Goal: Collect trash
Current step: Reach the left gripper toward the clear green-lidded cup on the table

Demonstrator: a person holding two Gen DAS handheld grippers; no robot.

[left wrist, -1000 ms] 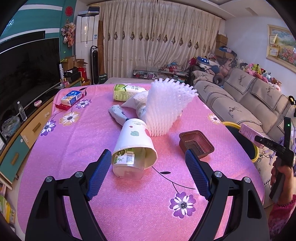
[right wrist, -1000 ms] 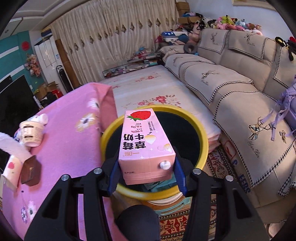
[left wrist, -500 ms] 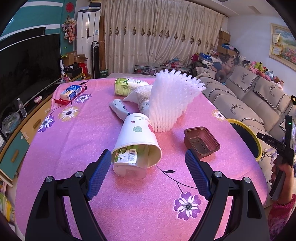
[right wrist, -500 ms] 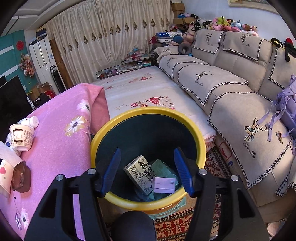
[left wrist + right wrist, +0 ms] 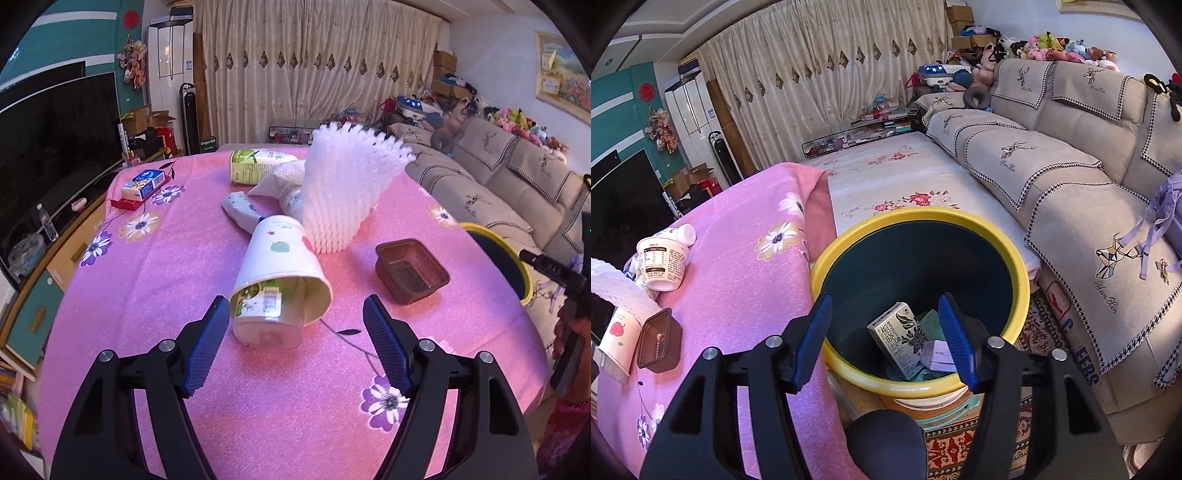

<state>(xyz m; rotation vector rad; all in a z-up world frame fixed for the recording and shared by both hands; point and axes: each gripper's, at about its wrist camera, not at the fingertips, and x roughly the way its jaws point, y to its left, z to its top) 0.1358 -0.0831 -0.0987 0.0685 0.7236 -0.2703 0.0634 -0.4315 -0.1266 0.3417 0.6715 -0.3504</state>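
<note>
**Living-room table and bin, both tongs spread with nothing held**

Pink flowered tablecloth (image 5: 155, 295) covered the table, which stood between a dark television on one side and a grey sofa (image 5: 1071, 155) on the other, with cream curtains behind.

Left gripper (image 5: 295, 325) hovered low over the cloth, jaws spread wide, gripping nothing. Between its blue pads (image 5: 207, 343) lay a white paper cup (image 5: 280, 262) on its side, mouth toward the camera, with a smaller labelled container (image 5: 264, 314) nested in the opening and jutting out. The left pad sat just beside that container; contact could not be confirmed. Right of the cup stood a brown plastic tray (image 5: 412, 269), upright, apart from it. Behind the cup rose a white foam net sleeve (image 5: 343, 195), touching the cup's far end. Further back lay a white squeeze bottle (image 5: 242, 210), a green-labelled can (image 5: 255, 166) on its side, and a blue tissue pack (image 5: 142, 184) near the far left corner.

Right gripper (image 5: 886, 339) was held above the yellow-rimmed trash bin (image 5: 849, 243), jaws likewise spread and vacant. Inside the bin lay a black-and-white patterned carton (image 5: 895, 341), tilted, with a pale lilac box (image 5: 938, 356) and greenish packaging beside it. The bin stood just beside the table edge, on a patterned rug (image 5: 960, 443).
</note>
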